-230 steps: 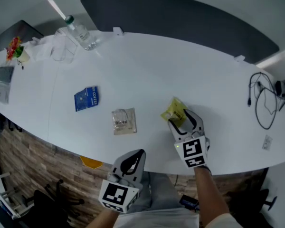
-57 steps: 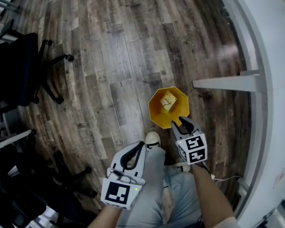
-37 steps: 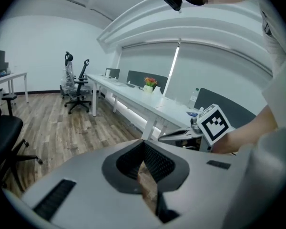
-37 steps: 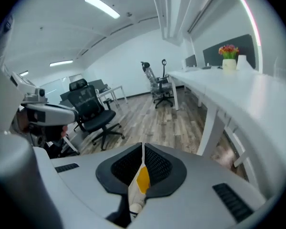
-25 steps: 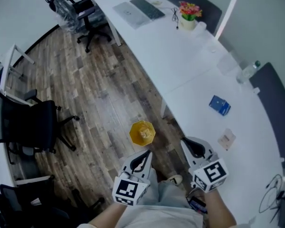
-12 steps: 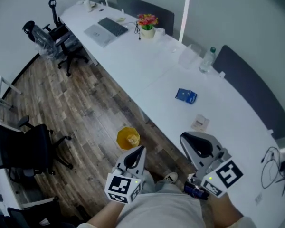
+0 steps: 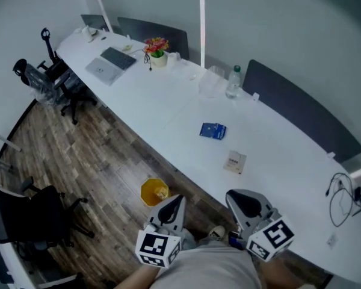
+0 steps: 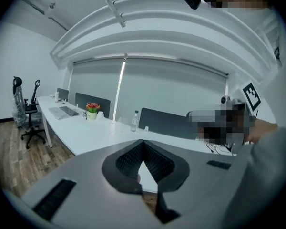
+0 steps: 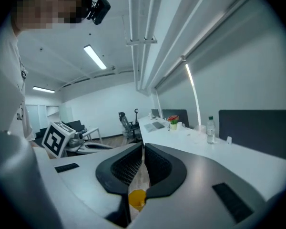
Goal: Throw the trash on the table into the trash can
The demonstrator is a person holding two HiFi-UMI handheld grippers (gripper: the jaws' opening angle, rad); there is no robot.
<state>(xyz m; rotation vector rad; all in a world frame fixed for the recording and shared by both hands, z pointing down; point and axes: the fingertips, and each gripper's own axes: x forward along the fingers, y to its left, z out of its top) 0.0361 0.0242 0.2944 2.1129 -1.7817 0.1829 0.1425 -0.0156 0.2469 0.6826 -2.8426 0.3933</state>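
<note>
A blue packet [image 7: 213,130] and a pale clear packet [image 7: 234,161] lie on the long white table [image 7: 168,101]. The yellow trash can [image 7: 154,192] stands on the wood floor beside the table, with a yellow wrapper inside. In the head view both grippers hang low, near my body. My left gripper [image 7: 179,197] is shut and empty, just right of the can. My right gripper [image 7: 233,196] is shut and empty near the table's front edge. In the gripper views the left gripper [image 8: 143,144] faces the table, and the right gripper [image 9: 143,149] shows the can [image 9: 137,198] below its jaws.
A water bottle [image 7: 233,81], a flower pot [image 7: 156,46] and a laptop [image 7: 110,61] stand further back on the table. Cables [image 7: 340,191] lie at its right end. Office chairs [image 7: 45,80] stand at the left, with another chair [image 7: 24,215] nearer me.
The yellow wrapper that my right gripper held at the table now lies in the can. Over the last second both grippers rose and the view swung from the floor up to the table.
</note>
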